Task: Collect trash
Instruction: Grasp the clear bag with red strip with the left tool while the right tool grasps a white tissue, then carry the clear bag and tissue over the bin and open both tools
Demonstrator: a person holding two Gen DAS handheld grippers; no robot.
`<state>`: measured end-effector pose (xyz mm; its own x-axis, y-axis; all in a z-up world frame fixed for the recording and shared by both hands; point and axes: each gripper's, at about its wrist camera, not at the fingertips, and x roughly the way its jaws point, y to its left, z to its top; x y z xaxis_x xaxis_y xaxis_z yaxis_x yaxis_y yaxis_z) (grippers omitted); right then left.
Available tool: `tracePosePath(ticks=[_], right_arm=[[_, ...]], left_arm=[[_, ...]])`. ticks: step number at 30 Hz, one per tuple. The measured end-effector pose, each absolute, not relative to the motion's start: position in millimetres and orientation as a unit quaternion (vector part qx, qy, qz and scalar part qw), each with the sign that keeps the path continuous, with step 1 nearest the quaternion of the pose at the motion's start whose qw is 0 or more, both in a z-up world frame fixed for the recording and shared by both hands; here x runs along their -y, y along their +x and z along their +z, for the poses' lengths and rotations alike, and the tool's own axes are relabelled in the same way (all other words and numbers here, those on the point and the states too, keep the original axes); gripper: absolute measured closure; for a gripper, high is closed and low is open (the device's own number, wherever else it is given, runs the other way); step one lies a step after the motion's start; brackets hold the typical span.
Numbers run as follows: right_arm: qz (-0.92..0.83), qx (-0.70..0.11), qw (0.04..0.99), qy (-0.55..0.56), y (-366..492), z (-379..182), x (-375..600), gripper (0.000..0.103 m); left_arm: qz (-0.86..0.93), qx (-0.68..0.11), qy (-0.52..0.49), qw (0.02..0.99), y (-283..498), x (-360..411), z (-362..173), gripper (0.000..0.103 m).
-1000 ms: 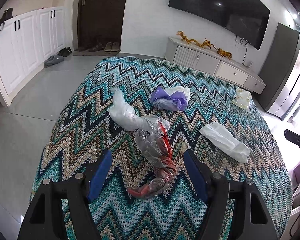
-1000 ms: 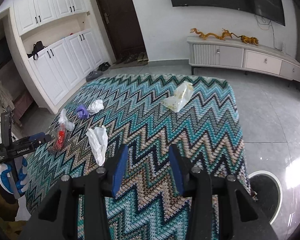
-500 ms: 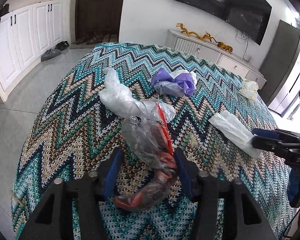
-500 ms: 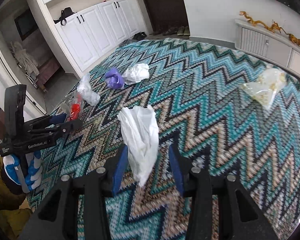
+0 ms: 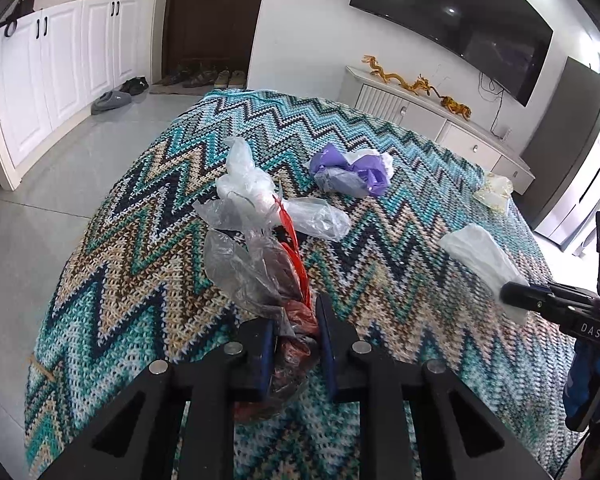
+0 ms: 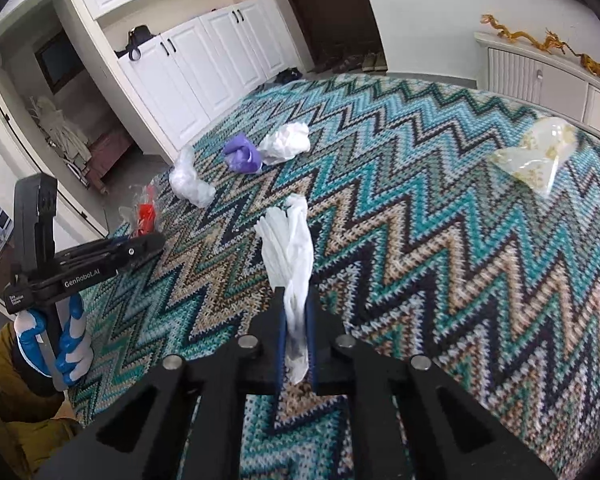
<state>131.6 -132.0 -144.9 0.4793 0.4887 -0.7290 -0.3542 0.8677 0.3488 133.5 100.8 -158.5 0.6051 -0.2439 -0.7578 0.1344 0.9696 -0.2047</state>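
Note:
On the zigzag knitted cover (image 5: 140,248) lie several pieces of trash. My left gripper (image 5: 296,320) is shut on a crumpled clear bag with red plastic inside (image 5: 260,268), which sticks up past its fingertips. My right gripper (image 6: 296,300) is shut on the lower end of a white plastic bag (image 6: 290,240). The rest of that bag rests on the cover. In the right wrist view my left gripper (image 6: 156,242) shows at the left edge, held by a gloved hand (image 6: 66,344). A cloudy clear bag (image 5: 248,180), a purple bag (image 5: 348,172) and a white wad (image 6: 286,142) lie farther off.
A yellowish clear bag (image 6: 536,158) lies near the cover's far right corner. Beyond it stand a low white TV cabinet (image 5: 420,108) and white cupboards (image 5: 60,64) across the grey floor (image 5: 40,216). Shoes (image 5: 112,100) sit by the dark door.
Both grippers went from open to shut. The left one closed on the clear-and-red bag. The right one moved left and down to the white bag and closed on it.

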Motion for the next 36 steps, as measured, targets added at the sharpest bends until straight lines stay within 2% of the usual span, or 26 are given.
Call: tracePosePath(ticks=[11,20,26,36], right_arm=[[0.182,-0.365,0.907,0.101,73.6,-81.4,206.7,0.095],[0.078,-0.297,0.943,0.125,-12.2,-44.4,297.2,0.095],[-0.002,-0.283,0.947,0.153,-61.4,-51.6,357.3,0.095],[-0.1,-0.313,0.918,0.223,-106.2,-120.3,441.4,0.095]], left_arm=[[-0.127,-0.388,-0.03,0.912,111.4,-81.2,-101.0,0.085],[-0.193,-0.354,0.0,0.915,95.4,-25.3,-50.1,0.085],[-0.262,-0.359,0.043,0.895,93.5,64.5,-40.5,0.085],[-0.396,-0.399,0.131,0.817,78.2,263.3,-61.6,0.085]])
